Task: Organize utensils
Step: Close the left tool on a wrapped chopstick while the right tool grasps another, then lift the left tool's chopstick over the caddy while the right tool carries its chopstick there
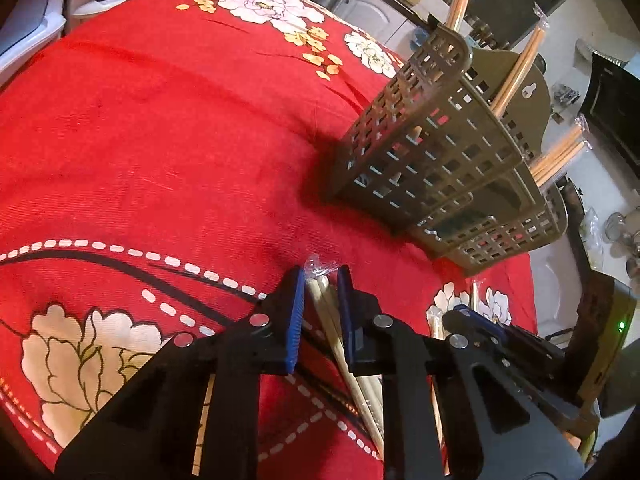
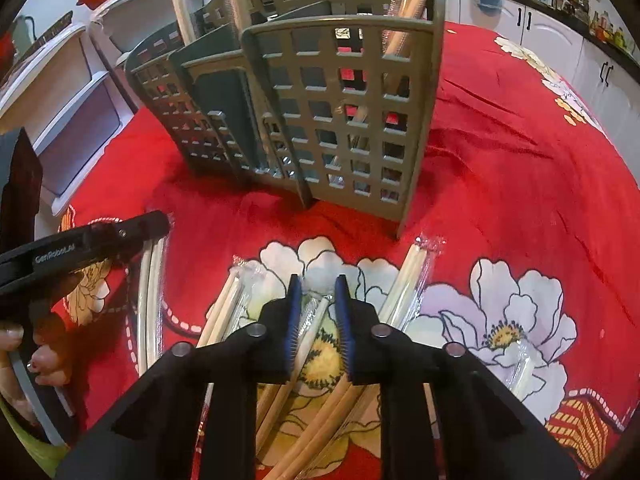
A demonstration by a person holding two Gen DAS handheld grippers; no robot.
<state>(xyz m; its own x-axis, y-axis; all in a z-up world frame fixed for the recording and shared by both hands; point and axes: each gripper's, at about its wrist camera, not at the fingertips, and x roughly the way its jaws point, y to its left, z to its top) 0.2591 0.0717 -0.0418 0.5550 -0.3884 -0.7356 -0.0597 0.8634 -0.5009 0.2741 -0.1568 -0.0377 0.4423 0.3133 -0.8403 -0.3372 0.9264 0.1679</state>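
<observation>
A grey-green lattice utensil holder [image 1: 440, 152] stands on the red floral cloth, with wrapped chopsticks [image 1: 516, 72] sticking out of its compartments. My left gripper [image 1: 321, 276] is shut on a plastic-wrapped pair of pale chopsticks [image 1: 320, 304] just above the cloth, below and left of the holder. In the right wrist view the holder [image 2: 340, 120] is straight ahead. My right gripper [image 2: 318, 280] is shut on another wrapped chopstick pair [image 2: 316, 312] from a loose pile on the white flower print. The left gripper [image 2: 160, 220] shows at the left edge, held by a hand [image 2: 40, 360].
More wrapped chopstick pairs [image 2: 404, 284] [image 2: 228, 300] lie on the cloth [image 2: 520, 160] around my right gripper. White plastic drawers [image 2: 80, 120] stand beyond the table's left edge. Kitchen cabinets [image 2: 560, 40] line the back right. A dark box with a green light [image 1: 608, 320] sits at the right.
</observation>
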